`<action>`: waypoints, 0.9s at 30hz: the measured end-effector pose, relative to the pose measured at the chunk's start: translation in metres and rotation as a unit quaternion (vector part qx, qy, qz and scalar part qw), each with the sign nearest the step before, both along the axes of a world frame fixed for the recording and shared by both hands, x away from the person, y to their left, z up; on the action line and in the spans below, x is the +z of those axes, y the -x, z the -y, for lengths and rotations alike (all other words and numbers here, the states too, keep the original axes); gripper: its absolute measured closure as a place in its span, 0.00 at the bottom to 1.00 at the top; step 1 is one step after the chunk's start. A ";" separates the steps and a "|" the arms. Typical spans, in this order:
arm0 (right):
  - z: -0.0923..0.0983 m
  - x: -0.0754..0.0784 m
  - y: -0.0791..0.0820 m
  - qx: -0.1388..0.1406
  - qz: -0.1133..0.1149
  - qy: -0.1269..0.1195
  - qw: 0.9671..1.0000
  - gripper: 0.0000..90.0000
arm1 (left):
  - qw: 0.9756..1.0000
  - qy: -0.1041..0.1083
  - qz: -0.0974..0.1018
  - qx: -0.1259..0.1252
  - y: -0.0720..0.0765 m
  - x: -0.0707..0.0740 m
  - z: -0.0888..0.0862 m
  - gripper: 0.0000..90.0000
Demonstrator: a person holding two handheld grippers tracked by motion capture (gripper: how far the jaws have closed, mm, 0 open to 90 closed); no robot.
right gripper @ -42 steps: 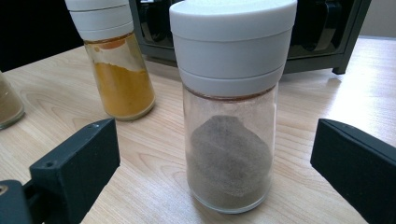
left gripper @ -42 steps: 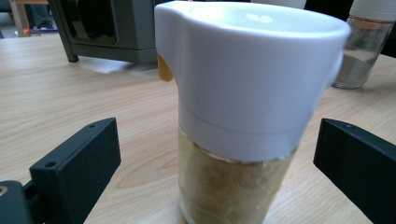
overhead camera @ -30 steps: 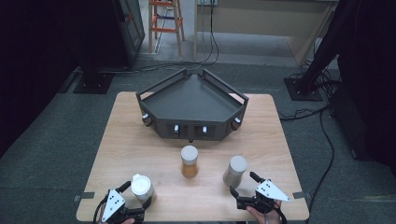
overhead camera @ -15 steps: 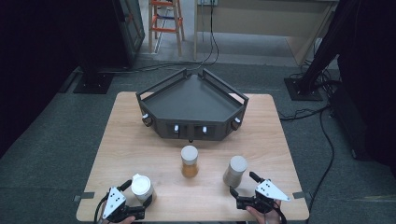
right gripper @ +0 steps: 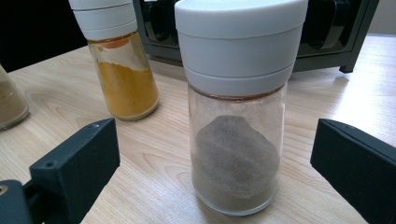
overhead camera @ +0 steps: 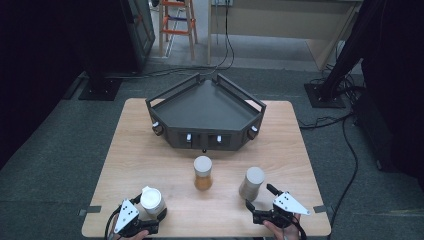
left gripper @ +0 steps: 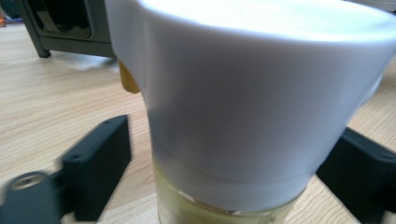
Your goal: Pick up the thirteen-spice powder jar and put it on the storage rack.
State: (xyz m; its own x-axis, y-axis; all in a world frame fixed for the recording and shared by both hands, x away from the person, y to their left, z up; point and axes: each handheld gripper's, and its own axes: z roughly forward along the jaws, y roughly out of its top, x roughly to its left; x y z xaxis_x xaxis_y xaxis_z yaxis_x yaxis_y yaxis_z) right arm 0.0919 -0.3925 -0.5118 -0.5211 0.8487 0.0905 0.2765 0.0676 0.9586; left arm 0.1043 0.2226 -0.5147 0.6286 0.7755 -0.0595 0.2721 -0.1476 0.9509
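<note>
On the near left corner of the pale wooden table stands a glass spice jar with a tall white plastic cap, upright, its long axis running straight up from the tabletop and its cap pointing at the ceiling. Around it sits the left gripper, whose two black jaws have just been closing in on the jar; in the left gripper view the jar rises between them, the left jaw standing just beside the glass with a sliver of table showing, so I cannot tell whether the pads press on it yet. Three jars stand on the table in all, each upright and white-capped: this one, a middle glass jar of orange-yellow powder, and a right-hand glass jar of grey-brown powder. The right gripper waits at the near right corner with its jaws spread wide; in the right gripper view the grey-brown jar stands between the two jaws, clear of both, with the orange-yellow jar further back to the left. Beyond the jars, at the far middle of the table, rests one dark grey metal tray with angled sides and a raised rail. Two grippers are in play, one in each hand.
</note>
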 end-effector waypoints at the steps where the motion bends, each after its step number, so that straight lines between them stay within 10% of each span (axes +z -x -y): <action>1: 0.000 0.000 0.000 0.000 0.000 0.000 1.000 0.01 | 1.000 -0.001 0.001 -0.002 -0.001 0.000 0.000 0.17; 5: 0.000 0.000 0.000 0.001 -0.001 -0.001 1.000 0.01 | 1.000 0.003 0.003 -0.008 -0.003 0.001 0.000 0.32; 27: 0.001 0.000 0.000 0.003 0.001 -0.002 1.000 0.01 | 1.000 0.001 0.000 -0.014 -0.007 0.013 -0.001 0.33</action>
State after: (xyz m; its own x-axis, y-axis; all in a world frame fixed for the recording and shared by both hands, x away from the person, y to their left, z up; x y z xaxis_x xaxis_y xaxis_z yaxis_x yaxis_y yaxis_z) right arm 0.0918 -0.3931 -0.5119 -0.5267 0.8449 0.0937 0.2746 0.0648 0.9594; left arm 0.1109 0.2239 -0.5014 0.6496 0.7578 -0.0615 0.2678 -0.1523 0.9513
